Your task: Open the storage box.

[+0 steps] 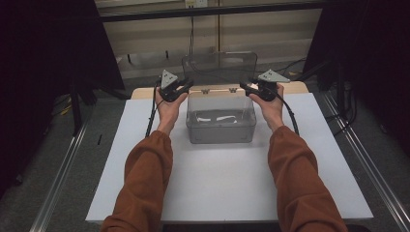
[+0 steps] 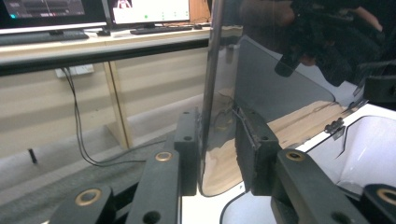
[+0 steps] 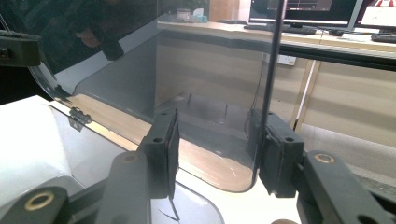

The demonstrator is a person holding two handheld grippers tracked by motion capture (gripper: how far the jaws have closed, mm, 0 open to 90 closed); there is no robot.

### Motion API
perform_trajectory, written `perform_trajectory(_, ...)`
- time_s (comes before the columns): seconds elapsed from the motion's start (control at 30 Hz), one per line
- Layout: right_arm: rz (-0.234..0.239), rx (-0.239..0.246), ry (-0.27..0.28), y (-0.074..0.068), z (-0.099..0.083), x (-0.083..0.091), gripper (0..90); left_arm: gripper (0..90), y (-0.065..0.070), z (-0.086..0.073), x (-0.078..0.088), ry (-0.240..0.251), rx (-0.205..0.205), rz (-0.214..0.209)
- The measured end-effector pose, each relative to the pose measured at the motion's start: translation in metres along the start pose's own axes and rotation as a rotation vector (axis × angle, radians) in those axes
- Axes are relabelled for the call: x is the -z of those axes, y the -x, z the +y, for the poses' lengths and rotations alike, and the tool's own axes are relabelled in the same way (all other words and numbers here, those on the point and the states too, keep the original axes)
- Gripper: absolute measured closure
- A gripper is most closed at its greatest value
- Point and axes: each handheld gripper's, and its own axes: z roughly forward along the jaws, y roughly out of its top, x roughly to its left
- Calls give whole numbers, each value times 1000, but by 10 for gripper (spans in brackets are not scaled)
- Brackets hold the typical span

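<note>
A clear plastic box point(image 1: 221, 130) stands at the middle back of the white table top, with something white point(image 1: 217, 117) lying in its bottom. Its hinged clear lid point(image 1: 220, 67) is raised upright behind it. My left gripper point(image 1: 187, 85) is at the lid's left edge. In the left gripper view, its jaws point(image 2: 217, 154) are shut on that edge of the lid point(image 2: 280, 88). My right gripper point(image 1: 245, 87) is at the lid's right edge. Its jaws point(image 3: 215, 149) stand open around the lid point(image 3: 140, 70), with the edge against one pad point(image 3: 275, 149) and a wide gap to the other.
The white table top point(image 1: 217, 193) stretches toward the person in front of the box. A wooden strip point(image 1: 145, 92) runs along its back edge. Dark curtains hang on both sides, and metal rails point(image 1: 63, 174) run along the floor. A desk with monitors point(image 2: 149, 9) stands beyond.
</note>
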Motion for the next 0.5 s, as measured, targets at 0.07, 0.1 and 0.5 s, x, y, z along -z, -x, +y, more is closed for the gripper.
perform_trajectory(0.07, 0, -4, 1, 0, 0, 0, 530, 695, 0, -1, 0, -8, -1, 0)
perform_trajectory(0.1, -5, 1, -8, 0, 0, -2, 532, 675, 0, -1, -1, -19, -7, -1)
perform_trajectory(0.5, -9, -11, -20, 0, 4, -8, 524, 591, 4, -2, -6, -46, 8, 0)
